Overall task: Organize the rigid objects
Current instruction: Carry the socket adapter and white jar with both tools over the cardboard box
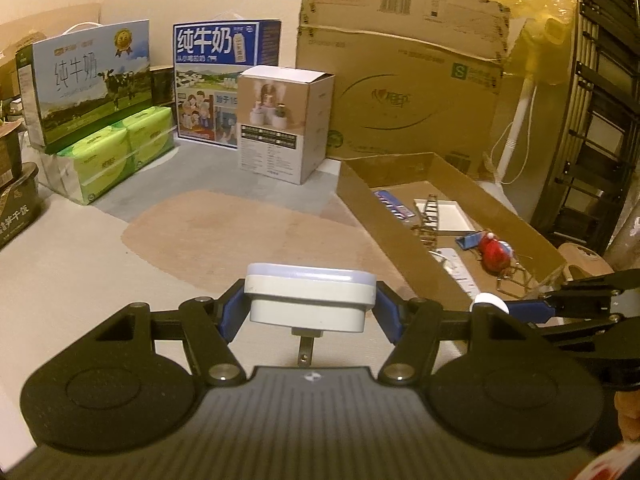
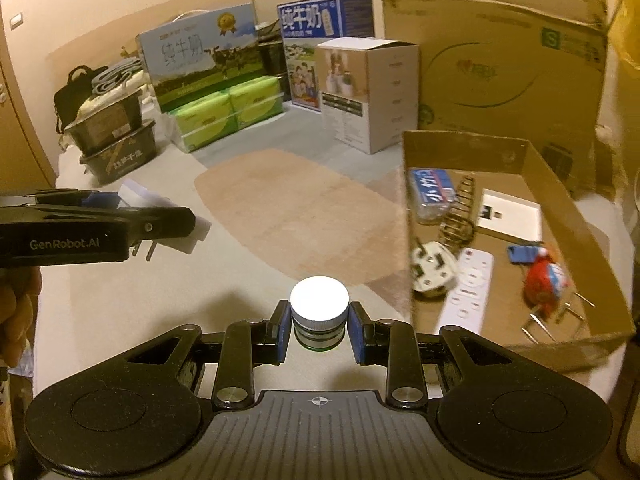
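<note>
The white plug-in adapter (image 1: 310, 300), a rounded-rectangular plastic block with a pale top face and two metal prongs on its underside, is clamped between the blue pads of the left gripper (image 1: 310, 306) at the 6 o'clock position of the left wrist view, clear of the surface below. The right gripper (image 2: 319, 326) is clenched on a small jar (image 2: 319, 312) with a round white ribbed cap and a green-rimmed base, at 6 o'clock of the right wrist view. In that view the left gripper's black arm crosses in at 9 o'clock and reads "GenRobot.AI". A shallow open cardboard tray (image 2: 560, 196) lies at 3 o'clock; inside it are a white remote control (image 2: 470, 288), a round white plug (image 2: 434, 270), a red toy figure (image 2: 542, 278), a blue-and-white packet (image 2: 432, 190), a flat white box (image 2: 510, 214) and a folding wire rack (image 2: 458, 216). At 12 o'clock of the left wrist view stands a blue milk carton (image 1: 226, 80) printed "纯牛奶", with a white product box (image 1: 282, 122) in front of it. At 10 o'clock a second milk carton (image 1: 86, 80), showing a cow on a meadow and the same characters, rests on green plastic-wrapped tissue packs (image 1: 116, 152). A large corrugated cardboard box (image 1: 412, 96), carrying a barcode and a green "S" label, stands at 1 o'clock. A beige oval mat (image 1: 248, 232) covers the grey surface at centre.
</note>
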{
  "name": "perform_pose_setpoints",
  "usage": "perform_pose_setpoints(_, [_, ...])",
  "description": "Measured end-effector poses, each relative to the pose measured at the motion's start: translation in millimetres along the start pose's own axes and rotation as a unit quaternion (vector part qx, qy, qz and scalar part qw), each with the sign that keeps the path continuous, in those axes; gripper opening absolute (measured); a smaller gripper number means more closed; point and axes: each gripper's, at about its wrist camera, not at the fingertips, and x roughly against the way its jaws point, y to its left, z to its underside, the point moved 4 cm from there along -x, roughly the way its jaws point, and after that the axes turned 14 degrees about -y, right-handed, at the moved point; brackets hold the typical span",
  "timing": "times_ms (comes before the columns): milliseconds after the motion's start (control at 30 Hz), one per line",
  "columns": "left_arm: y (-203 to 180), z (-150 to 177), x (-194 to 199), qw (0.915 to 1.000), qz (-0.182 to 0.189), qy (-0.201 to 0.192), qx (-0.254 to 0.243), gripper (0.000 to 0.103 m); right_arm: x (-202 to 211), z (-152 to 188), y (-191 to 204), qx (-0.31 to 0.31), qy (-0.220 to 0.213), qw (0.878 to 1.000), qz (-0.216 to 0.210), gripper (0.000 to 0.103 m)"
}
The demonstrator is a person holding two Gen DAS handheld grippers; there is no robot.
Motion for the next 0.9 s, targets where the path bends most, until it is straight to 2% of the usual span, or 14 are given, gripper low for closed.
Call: perform_pose_setpoints(900, [-94.0,8.3,4.0,0.9988,0.048,0.008,-0.007,0.062,66.8,9.0,-75.4,-0.033,-0.020,0.997,0.064,0.031])
